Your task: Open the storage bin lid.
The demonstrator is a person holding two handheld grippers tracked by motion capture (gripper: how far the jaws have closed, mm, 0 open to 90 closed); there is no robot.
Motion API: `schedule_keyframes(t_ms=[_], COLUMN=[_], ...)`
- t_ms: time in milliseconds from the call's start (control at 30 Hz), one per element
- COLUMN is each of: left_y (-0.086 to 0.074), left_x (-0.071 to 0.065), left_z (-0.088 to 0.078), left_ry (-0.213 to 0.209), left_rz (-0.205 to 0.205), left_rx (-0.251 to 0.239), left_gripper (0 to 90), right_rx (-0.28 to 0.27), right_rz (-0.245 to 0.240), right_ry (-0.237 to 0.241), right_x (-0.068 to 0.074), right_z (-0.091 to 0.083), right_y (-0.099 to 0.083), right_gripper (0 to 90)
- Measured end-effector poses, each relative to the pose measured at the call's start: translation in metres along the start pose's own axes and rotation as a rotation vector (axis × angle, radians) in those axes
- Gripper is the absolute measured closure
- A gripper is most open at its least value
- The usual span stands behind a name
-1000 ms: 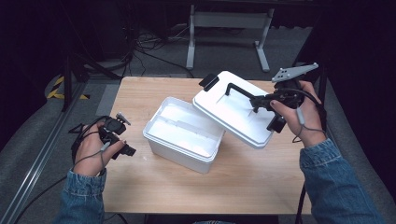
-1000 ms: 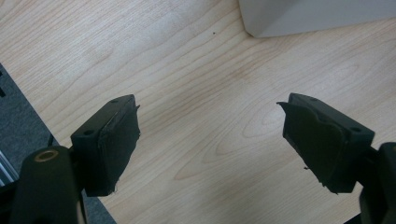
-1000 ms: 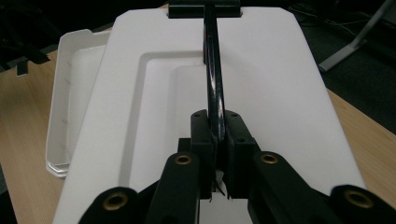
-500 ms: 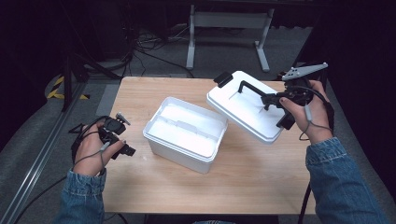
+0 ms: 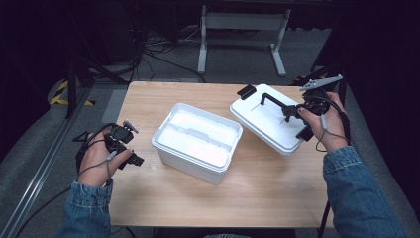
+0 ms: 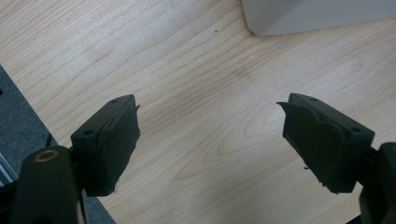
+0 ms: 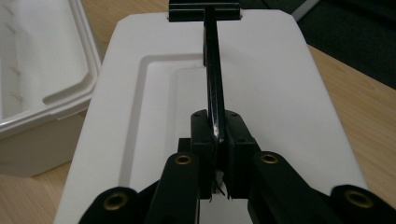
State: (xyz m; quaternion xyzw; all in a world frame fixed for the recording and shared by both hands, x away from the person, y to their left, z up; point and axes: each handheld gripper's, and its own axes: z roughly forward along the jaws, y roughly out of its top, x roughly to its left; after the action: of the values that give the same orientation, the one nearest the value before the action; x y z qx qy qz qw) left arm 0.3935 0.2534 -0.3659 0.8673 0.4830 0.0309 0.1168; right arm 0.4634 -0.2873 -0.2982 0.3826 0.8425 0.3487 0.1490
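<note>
A white plastic box (image 5: 198, 141) stands open in the middle of the wooden table (image 5: 277, 198); its inside looks bare. To its right its white lid (image 5: 267, 124) hangs tilted just over the tabletop, carried by a black handle (image 5: 275, 101). My right gripper (image 5: 292, 111) is shut on that handle. In the right gripper view the jaws pinch the handle bar (image 7: 212, 70) above the lid (image 7: 275, 84), with the box rim (image 7: 42, 70) at left. My left gripper (image 5: 136, 144) stands open over bare wood at the table's left (image 6: 210, 140), holding nothing, with a box corner (image 6: 317, 14) just ahead.
Behind the table stands a grey metal frame (image 5: 242, 29), with cables (image 5: 143, 54) on the dark floor. Yellow-black tape (image 5: 64, 91) marks the floor at left. Bare tabletop lies in front of the box and at the far left corner.
My right gripper has carried the lid to the right, off the box, and lower toward the table. The left gripper has stayed in place.
</note>
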Motion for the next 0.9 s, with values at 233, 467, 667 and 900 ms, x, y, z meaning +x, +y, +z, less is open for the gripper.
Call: schedule_keyframes(t_ms=[233,467,667,900], left_y=[0.0,0.0,0.0,0.0], left_x=[0.0,0.0,0.0,0.0], left_z=[0.0,0.0,0.0,0.0], left_ry=[0.006,0.003,0.002,0.001], left_rz=[0.003,0.006,0.007,0.003], left_rx=[-0.004,-0.001,0.002,0.004], left_gripper=[19.4,19.4,19.4,19.5], right_rx=[0.03,0.055,0.07,0.086], right_rz=[0.036,0.051,0.058,0.079], right_ry=[-0.013,-0.012,-0.006,-0.001], right_x=[-0.01,-0.013,-0.015,-0.018], right_z=[0.017,0.033,0.044,0.054], right_y=[-0.015,-0.029,-0.041,-0.053], right_gripper=[84.9,84.9,84.9,84.9])
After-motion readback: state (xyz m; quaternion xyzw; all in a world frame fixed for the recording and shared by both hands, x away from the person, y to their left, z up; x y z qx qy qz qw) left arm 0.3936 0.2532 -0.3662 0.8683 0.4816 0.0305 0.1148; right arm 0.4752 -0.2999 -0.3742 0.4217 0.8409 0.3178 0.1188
